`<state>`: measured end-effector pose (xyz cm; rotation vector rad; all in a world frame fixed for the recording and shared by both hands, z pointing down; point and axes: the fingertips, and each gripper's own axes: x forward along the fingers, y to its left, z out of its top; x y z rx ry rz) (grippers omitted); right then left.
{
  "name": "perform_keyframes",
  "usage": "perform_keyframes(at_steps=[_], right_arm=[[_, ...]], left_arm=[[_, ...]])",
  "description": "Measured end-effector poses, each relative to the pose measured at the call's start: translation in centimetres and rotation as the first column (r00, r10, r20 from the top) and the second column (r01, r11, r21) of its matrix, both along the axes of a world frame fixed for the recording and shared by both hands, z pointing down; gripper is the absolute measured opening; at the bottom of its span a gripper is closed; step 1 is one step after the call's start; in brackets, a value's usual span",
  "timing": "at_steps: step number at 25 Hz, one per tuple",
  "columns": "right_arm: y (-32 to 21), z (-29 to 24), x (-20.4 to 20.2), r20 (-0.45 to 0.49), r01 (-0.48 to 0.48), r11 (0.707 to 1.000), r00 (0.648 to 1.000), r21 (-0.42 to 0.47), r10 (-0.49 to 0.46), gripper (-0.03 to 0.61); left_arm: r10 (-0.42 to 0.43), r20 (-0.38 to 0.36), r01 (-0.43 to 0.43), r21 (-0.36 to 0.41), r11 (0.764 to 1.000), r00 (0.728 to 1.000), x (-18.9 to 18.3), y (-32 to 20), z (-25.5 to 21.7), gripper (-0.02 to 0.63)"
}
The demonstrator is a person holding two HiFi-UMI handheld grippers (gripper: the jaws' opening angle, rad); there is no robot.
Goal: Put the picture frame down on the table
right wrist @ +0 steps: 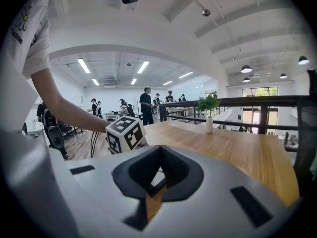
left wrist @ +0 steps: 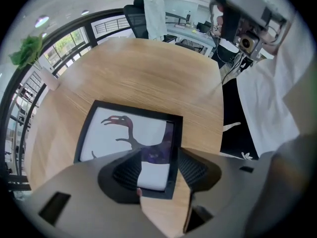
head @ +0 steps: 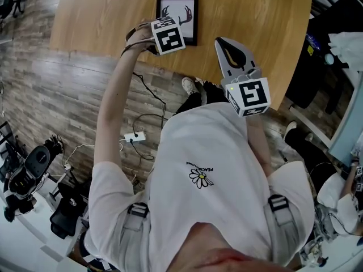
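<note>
The black picture frame [head: 177, 18], holding a white print with a dark bird-like drawing, lies flat on the wooden table [head: 255, 16] near its front edge. My left gripper [left wrist: 158, 171] points almost straight down over the frame's [left wrist: 130, 140] near right corner. Its jaws stand apart, one over the print and one beside the frame's outer edge, and neither pad presses on it. The left gripper's marker cube [head: 168, 36] covers its fingers in the head view. My right gripper [head: 222, 43] hovers to the right of the frame, its tips together and nothing between them [right wrist: 154, 190].
A small plant in a white vase [right wrist: 208, 114] stands at the table's far side by a black railing [right wrist: 257, 103]. Below the table's front edge, cables and a power strip [head: 135, 136] lie on the wood-pattern floor. An office chair [left wrist: 144, 15] and several people stand beyond.
</note>
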<state>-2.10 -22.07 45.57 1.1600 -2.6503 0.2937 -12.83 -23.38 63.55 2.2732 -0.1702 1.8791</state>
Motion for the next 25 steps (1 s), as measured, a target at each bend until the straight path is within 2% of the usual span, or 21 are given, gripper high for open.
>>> perform_keyframes(at_steps=[3,5,7,8,9,10,11,12,13,14,16,17,18,20,21,22,23,24,25], right_arm=[[-0.4,-1.3,-0.9,-0.014,0.037,0.998,0.999,0.052,-0.036,0.008],[-0.7,-2.6,-1.9,-0.036,0.068,0.992,0.997,0.108,-0.064,0.008],[-1.0,-4.0,-3.0,-0.044,0.092,0.983,0.995,0.161,-0.086,0.008],[-1.0,-4.7,-3.7,-0.038,0.100,0.979,0.995,0.178,-0.095,0.008],[-0.9,-5.3,-4.3,-0.027,0.107,0.976,0.994,0.190,-0.104,0.008],[-0.7,-5.9,-4.9,-0.014,0.113,0.973,0.994,0.199,-0.113,0.008],[-0.5,-6.5,-5.4,-0.002,0.119,0.970,0.993,0.210,-0.121,0.008],[-0.3,-7.0,-5.9,0.008,0.124,0.967,0.992,0.224,-0.129,0.008],[-0.1,-7.5,-6.4,0.013,0.129,0.962,0.991,0.241,-0.136,0.008],[0.2,-7.9,-6.8,0.017,0.132,0.958,0.990,0.255,-0.141,0.008],[0.7,-8.0,-7.4,0.023,0.130,0.955,0.990,0.266,-0.141,0.008],[0.8,-7.9,-7.6,0.021,0.130,0.954,0.990,0.271,-0.141,0.008],[1.0,-7.9,-7.8,0.015,0.133,0.952,0.990,0.277,-0.143,0.008],[1.3,-7.9,-8.4,0.015,0.146,0.949,0.988,0.278,-0.156,0.008],[1.5,-7.8,-8.7,0.019,0.152,0.950,0.986,0.273,-0.163,0.008],[1.7,-7.7,-8.9,0.022,0.154,0.951,0.986,0.268,-0.166,0.008],[1.8,-7.6,-9.0,0.023,0.154,0.952,0.986,0.265,-0.166,0.008],[1.8,-7.5,-9.0,0.023,0.153,0.952,0.986,0.264,-0.165,0.008],[1.8,-7.4,-9.0,0.021,0.155,0.951,0.986,0.266,-0.167,0.008]], left_arm=[[-0.029,-0.038,0.032,0.094,0.995,0.999,0.2,-1.3,-2.8,0.242],[-0.058,-0.093,0.075,0.201,0.977,0.994,0.3,-3.0,-5.9,0.223],[-0.127,-0.222,0.193,0.308,0.931,0.967,0.3,-4.9,-9.9,0.174],[-0.179,-0.318,0.288,0.342,0.895,0.931,0.2,-5.6,-12.1,0.137],[-0.234,-0.418,0.398,0.364,0.842,0.878,-0.2,-6.2,-14.3,0.089],[-0.281,-0.509,0.507,0.384,0.772,0.814,-0.9,-6.6,-16.5,0.030],[-0.311,-0.582,0.599,0.403,0.692,0.751,-1.7,-6.7,-18.5,0.020],[-0.322,-0.636,0.668,0.426,0.610,0.701,-2.5,-6.5,-20.3,0.018],[-0.321,-0.673,0.715,0.454,0.532,0.666,-3.2,-6.0,-21.9,0.017],[-0.313,-0.696,0.745,0.484,0.459,0.646,-3.9,-5.2,-23.1,0.017],[-0.299,-0.727,0.782,0.530,0.328,0.618,-4.9,-3.3,-25.0,0.017],[-0.296,-0.747,0.802,0.533,0.270,0.596,-5.2,-2.2,-25.7,0.017],[-0.294,-0.774,0.827,0.520,0.212,0.562,-5.5,-1.1,-26.4,0.017],[-0.289,-0.838,0.885,0.456,0.092,0.462,-6.3,0.9,-27.5,0.017],[-0.283,-0.869,0.910,0.413,0.038,0.406,-6.6,1.8,-27.9,0.017],[-0.276,-0.894,0.930,0.368,-0.006,0.352,-6.9,2.7,-28.1,0.016],[-0.270,-0.913,0.944,0.328,-0.040,0.306,-7.2,3.5,-28.0,0.017],[-0.269,-0.924,0.953,0.298,-0.065,0.270,-7.4,4.2,-27.7,0.017],[-0.274,-0.930,0.957,0.278,-0.079,0.247,-7.5,4.6,-27.3,0.017]])
